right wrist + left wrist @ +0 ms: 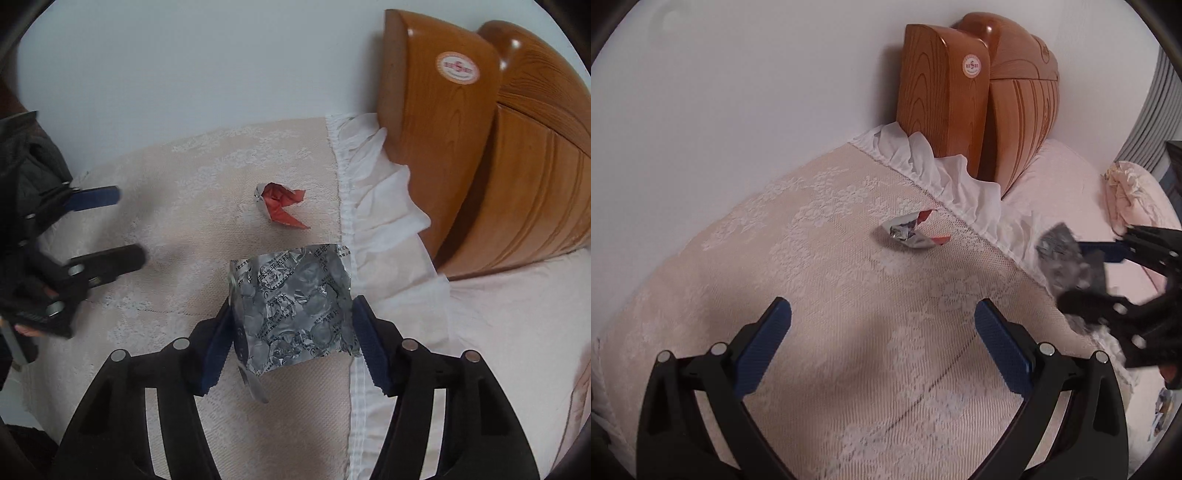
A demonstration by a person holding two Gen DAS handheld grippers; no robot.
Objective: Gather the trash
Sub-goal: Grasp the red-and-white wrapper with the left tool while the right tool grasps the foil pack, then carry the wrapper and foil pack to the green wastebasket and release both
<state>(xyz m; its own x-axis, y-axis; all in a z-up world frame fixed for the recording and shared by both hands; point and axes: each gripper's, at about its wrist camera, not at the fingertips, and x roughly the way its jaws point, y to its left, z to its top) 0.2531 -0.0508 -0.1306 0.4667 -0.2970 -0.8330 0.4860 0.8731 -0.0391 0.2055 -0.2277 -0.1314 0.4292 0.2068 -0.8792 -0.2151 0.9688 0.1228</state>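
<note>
A crumpled red, white and silver wrapper [912,232] [282,206] lies on the lace cloth [812,258] [177,229]. My left gripper [882,321] [129,225] is open and empty, hovering just short of the wrapper. A flat silver blister foil [295,306] with printed text sits near the cloth's frilled edge, between the blue pads of my right gripper [291,310]. Both pads touch its side edges, and its left edge curls. In the left wrist view the foil [1060,258] shows blurred between the right gripper [1071,273] fingers.
A wooden headboard [942,103] [461,147] stands against the white wall behind the cloth. A white ruffle [960,184] [376,192] borders the lace. Pink bedding [1067,184] [517,314] and a pink pillow [1130,192] lie to the right.
</note>
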